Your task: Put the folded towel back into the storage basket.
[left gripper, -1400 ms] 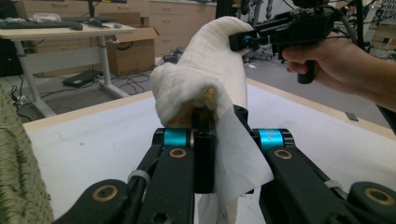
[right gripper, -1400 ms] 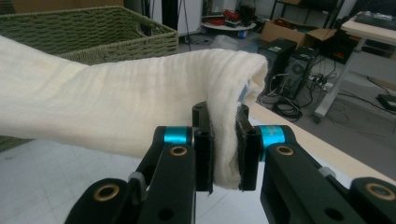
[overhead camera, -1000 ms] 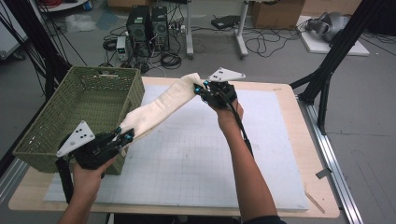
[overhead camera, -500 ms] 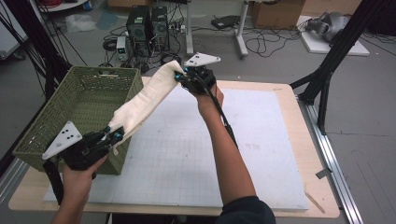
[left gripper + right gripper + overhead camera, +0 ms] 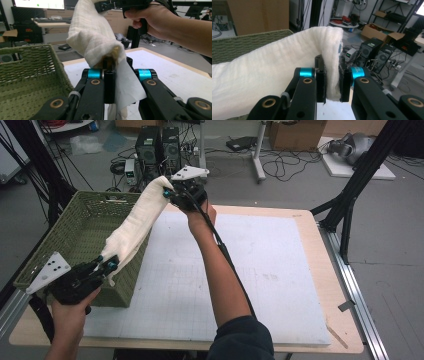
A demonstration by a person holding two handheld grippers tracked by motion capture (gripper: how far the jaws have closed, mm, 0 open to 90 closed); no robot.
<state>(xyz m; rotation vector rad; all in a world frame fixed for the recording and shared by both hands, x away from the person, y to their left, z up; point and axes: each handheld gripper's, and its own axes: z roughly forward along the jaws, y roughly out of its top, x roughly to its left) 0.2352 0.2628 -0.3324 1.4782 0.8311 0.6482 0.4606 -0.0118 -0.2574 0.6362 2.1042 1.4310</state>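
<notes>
Two claws, left claw (image 5: 107, 266) and right claw (image 5: 167, 194), each clamped on the cream towel (image 5: 137, 225); no legible writing.

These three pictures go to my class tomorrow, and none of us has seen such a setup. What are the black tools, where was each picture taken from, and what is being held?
A person stands at a table and holds a hand-operated gripper in each hand. The high view looks down from above. The other two come from cameras on the grippers, looking along their black fingers. The left gripper and the right gripper are each shut on one end of a folded cream towel, stretched between them in the air. It hangs over the edge of a green woven basket standing on the white mat.
</notes>
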